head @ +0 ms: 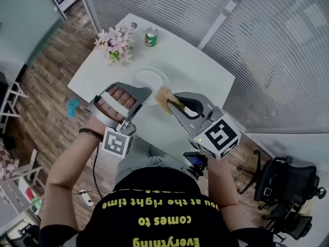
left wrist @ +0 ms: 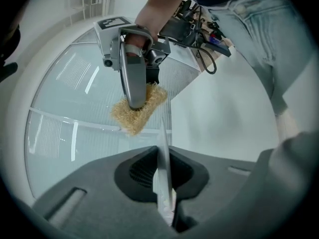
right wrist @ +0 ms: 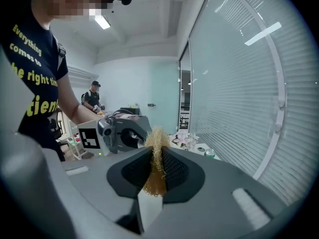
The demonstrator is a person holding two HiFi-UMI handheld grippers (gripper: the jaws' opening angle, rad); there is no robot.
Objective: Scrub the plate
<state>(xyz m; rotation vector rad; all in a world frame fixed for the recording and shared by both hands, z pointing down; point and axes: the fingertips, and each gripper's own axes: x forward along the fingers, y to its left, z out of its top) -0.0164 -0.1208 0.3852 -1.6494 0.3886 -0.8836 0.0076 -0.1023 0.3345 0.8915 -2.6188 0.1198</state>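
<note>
- Left gripper point(head: 143, 95) is clamping the near rim of the white plate point(head: 151, 77). Its jaws are clenched on the rim, which is showing edge-on between the pads in the left gripper view.
- Plate is sitting over the table point(head: 205, 71), close to the near edge and about midway along it. The head view is not showing clearly whether it is resting on the top or being held just clear.
- Right gripper point(head: 175, 103) is gripping a straw-coloured scrubber point(head: 164, 98). Its jaws are pinched into the middle of the pad, with fibres bulging out past them on both sides.
- Scrubber is hanging just beside the plate's right rim, on the side toward the right edge of the table.
- Flowers point(head: 115, 44) and a green can point(head: 151, 36) are standing well apart from the work, toward the far corner.
- Step in hand, as I am reading it: the plate is being steadied and the scrubber is being lined up at its rim, so scrubbing proper looks barely under way.
- Next move is calling for the scrubber to be pressed flat onto the plate's face and worked across it, while the left jaws are holding firm so the rim is not slipping or twisting.
</note>
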